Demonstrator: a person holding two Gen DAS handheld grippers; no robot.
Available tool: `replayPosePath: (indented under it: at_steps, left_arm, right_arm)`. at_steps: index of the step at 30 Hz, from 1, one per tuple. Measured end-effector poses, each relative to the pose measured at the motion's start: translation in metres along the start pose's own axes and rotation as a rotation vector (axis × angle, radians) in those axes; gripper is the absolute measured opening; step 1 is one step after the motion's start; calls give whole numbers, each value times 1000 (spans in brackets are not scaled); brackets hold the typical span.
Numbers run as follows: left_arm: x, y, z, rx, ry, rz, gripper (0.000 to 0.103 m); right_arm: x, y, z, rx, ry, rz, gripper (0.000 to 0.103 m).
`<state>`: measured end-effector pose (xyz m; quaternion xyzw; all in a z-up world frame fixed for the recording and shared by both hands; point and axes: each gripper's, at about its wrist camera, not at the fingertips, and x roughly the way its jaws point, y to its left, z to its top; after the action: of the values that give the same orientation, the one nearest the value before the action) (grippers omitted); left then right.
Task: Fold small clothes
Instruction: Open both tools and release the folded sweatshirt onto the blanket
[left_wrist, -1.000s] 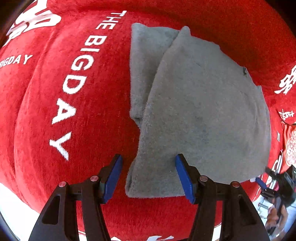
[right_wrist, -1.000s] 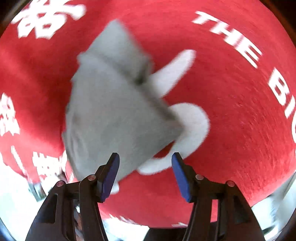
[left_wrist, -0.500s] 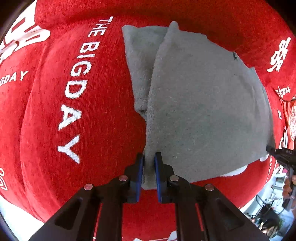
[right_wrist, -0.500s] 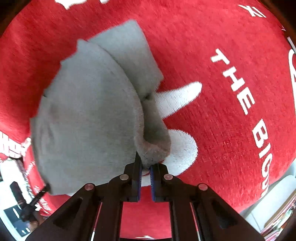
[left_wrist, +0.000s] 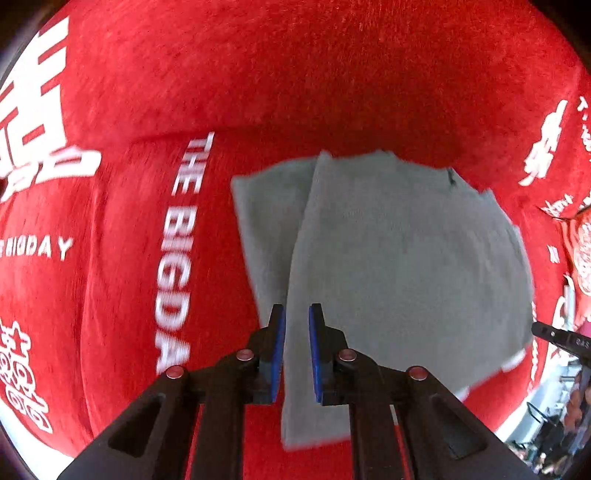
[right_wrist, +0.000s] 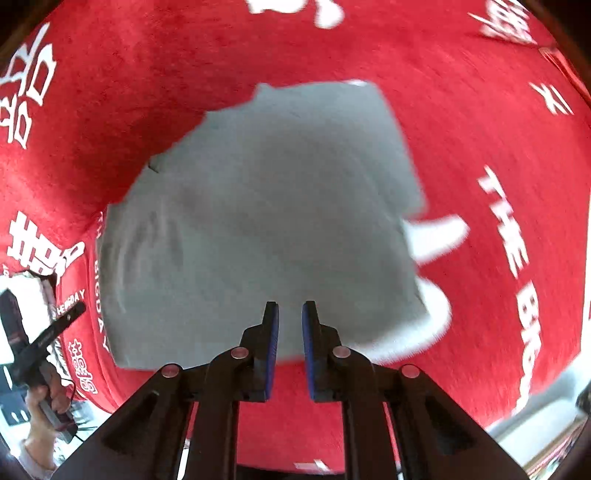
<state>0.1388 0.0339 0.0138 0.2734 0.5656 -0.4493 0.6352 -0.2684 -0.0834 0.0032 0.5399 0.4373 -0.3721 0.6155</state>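
Red white-lettered blanket (left_wrist: 332, 74) throughout

The grey garment (left_wrist: 399, 266) is soft, matt cloth with a fine fleecy nap. Under it the red cover (left_wrist: 295, 81) looks plush and velvety, its white lettering printed flat. Each hand-held gripper, left (left_wrist: 296, 347) and right (right_wrist: 289, 343), is matt black plastic with small shiny metal pins and smooth blue pads (left_wrist: 277, 350) facing the garment.
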Motion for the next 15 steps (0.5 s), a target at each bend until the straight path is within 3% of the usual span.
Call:
replayPosePath:
  at_steps: [7, 9, 12, 15]
  left_arm:
    - [51, -14, 31, -5, 22, 76, 14]
    - [61, 0, 30, -54, 38, 78, 14]
    - [60, 13, 31, -95, 47, 41, 14]
    - [55, 14, 30, -69, 62, 54, 14]
  right_arm:
    - [36, 37, 44, -61, -31, -21, 13]
    - [49, 34, 49, -56, -16, -44, 13]
    - [58, 22, 53, -14, -2, 7, 13]
    - [48, 15, 50, -20, -11, -21, 13]
